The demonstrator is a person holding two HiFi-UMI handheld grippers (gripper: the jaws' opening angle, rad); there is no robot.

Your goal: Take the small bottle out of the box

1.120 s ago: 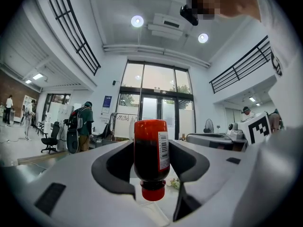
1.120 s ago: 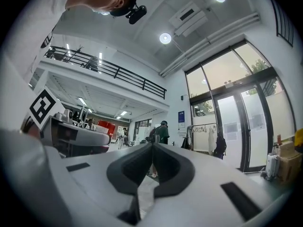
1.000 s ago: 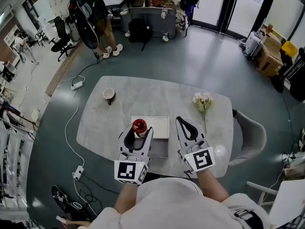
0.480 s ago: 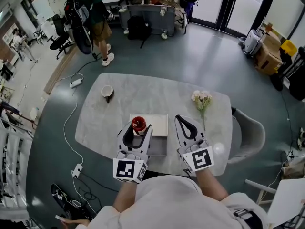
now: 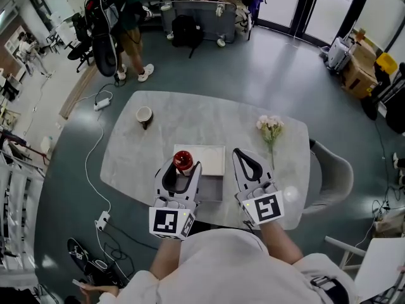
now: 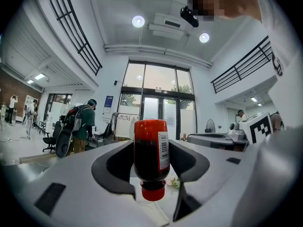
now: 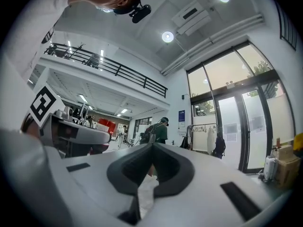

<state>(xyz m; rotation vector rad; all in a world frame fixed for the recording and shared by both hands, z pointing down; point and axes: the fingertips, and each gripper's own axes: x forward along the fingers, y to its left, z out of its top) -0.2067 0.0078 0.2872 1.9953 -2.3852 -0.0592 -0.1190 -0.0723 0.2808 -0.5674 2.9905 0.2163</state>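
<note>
On the marble table [image 5: 126,151], from left to right: a cup [image 5: 145,114]; the left gripper [image 5: 183,169] clamped on the small bottle [image 5: 183,160], which sits over the left edge of the white box [image 5: 209,159]; the right gripper [image 5: 241,158], its 2 jaws closed together on nothing; flowers [image 5: 269,128].

Pale table [image 5: 126,154] held a cup [image 5: 144,114] near its far left edge and flowers [image 5: 270,127] lying at the right. A grey chair [image 5: 333,177] stood beside the right end. A person [image 5: 131,19] stood beyond, with a power strip [image 5: 102,102] on the floor nearby.
</note>
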